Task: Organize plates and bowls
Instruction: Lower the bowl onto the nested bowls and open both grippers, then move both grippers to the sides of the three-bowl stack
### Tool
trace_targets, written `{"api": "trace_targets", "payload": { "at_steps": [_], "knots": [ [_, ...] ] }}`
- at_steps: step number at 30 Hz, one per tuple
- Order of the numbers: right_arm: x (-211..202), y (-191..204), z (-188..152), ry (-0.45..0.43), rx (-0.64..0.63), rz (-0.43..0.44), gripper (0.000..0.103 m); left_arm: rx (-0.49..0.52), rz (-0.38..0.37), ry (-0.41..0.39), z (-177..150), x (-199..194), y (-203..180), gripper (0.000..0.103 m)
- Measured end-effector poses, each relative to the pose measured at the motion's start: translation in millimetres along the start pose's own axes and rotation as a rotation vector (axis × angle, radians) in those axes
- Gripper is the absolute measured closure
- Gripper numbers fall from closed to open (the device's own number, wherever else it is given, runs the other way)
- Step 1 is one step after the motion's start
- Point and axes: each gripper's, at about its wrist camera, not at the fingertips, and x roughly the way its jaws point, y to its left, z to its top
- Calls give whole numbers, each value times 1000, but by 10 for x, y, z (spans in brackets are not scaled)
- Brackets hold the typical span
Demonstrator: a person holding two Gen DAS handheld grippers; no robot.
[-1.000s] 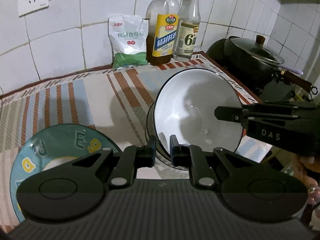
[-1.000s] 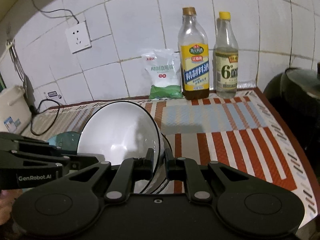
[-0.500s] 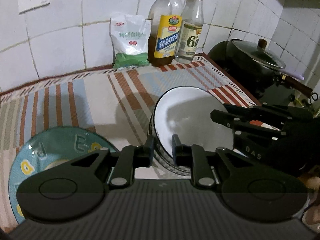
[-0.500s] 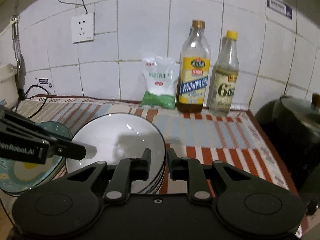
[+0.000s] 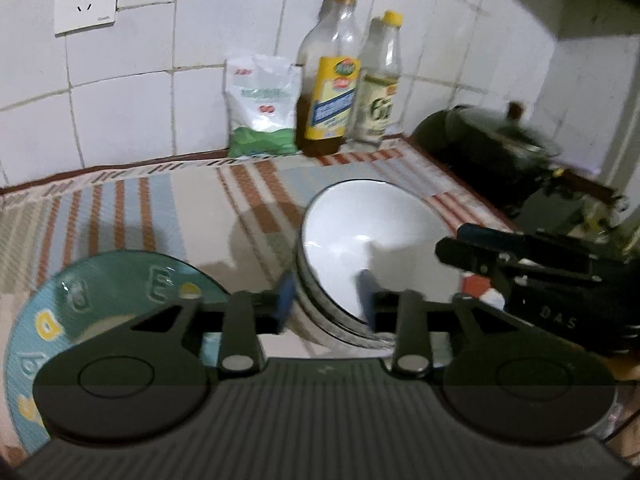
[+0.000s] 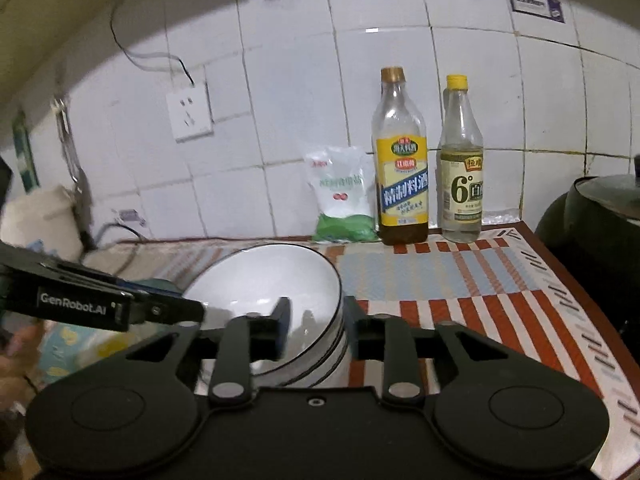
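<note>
**Bowls stacked on tabletop, both claws released**

Item: white bowl (image 5: 376, 240), topmost of a nested stack, resting on the striped mat (image 5: 132, 216) that covers the tabletop.

Left claw (image 5: 326, 300): jaws have just been opening; they straddle the near rim of the stack, pads clear of it.

Right claw (image 6: 314, 322): jaws likewise have just been opening; one finger lies inside the bowl, the other outside its wall, neither pressing.

Left wrist view only: teal plate (image 5: 100, 300) with lettered rim, flat on the mat to the left of the left claw, partly beneath its body. The right view gives only a blurred patch of it.

Right wrist view only: wall sticker (image 6: 536, 4) high on the tiles.

Both views: salt bag (image 6: 342, 196), two bottles (image 6: 402, 168) beyond the claws against the wall; lidded dark pot (image 5: 492, 148) to the right.
</note>
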Motion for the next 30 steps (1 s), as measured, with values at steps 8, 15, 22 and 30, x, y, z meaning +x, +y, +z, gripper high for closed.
{"api": "trace_targets", "payload": {
  "at_steps": [8, 15, 22, 30],
  "knots": [
    [-495, 93, -229, -53, -10, 3, 45, 45, -48, -131, -369, -358, -153, 47],
    [-819, 138, -489, -71, 6, 10, 43, 131, -39, -207, -687, -635, -350, 40],
    [-1041, 273, -646, -82, -78, -26, 41, 186, 11, -254, -946, -796, -547, 33],
    [-1170, 382, -775, -94, -116, -35, 39, 241, 81, -305, -1155, -828, -686, 23]
  ]
}}
